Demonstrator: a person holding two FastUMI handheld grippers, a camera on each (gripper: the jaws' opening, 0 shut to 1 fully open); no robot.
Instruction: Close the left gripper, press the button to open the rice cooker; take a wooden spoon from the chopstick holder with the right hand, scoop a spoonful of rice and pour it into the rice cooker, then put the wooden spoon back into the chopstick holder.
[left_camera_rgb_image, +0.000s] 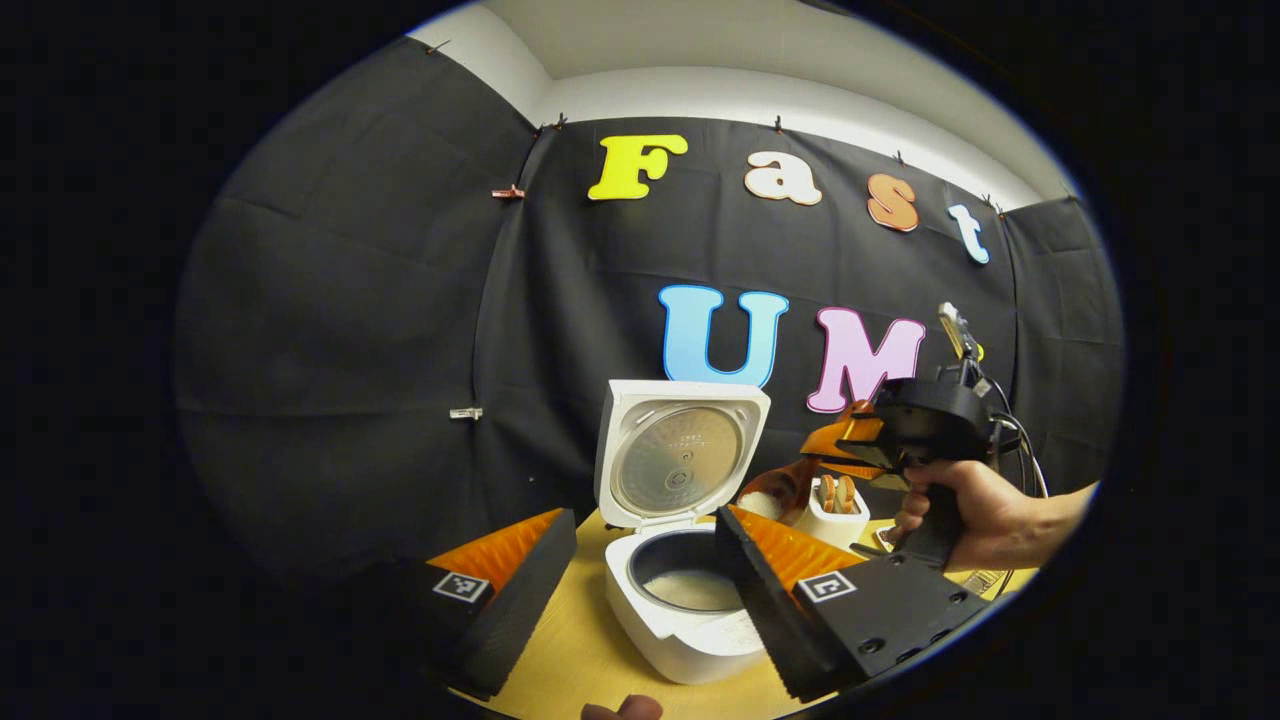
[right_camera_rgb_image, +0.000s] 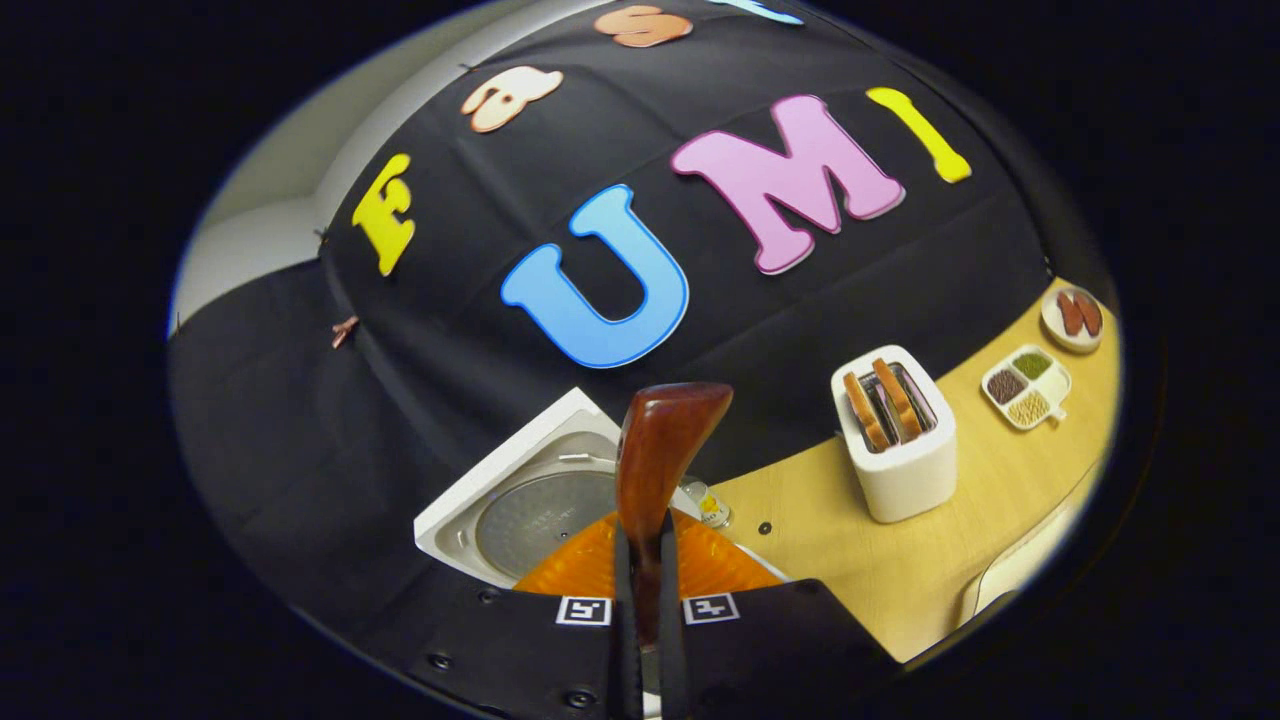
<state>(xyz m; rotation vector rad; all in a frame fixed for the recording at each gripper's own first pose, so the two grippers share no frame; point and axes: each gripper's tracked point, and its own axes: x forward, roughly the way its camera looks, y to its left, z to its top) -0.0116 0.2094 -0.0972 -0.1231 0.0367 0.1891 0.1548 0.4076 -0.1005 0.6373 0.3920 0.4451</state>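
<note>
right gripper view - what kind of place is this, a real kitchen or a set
Most likely a staged kitchen counter in a recording booth, not a home. A black cloth wall backs a wooden table holding a toaster, an open rice cooker and a divided dish of grains.

Staged kitchen corner inside a cloth-walled recording booth: wooden tabletop (right_camera_rgb_image: 960, 560) carrying an open rice cooker (left_camera_rgb_image: 680, 610), a toaster (right_camera_rgb_image: 895, 440) with bread slices, a divided dish of grains (right_camera_rgb_image: 1025, 388), a small plate (right_camera_rgb_image: 1072, 318).
</note>
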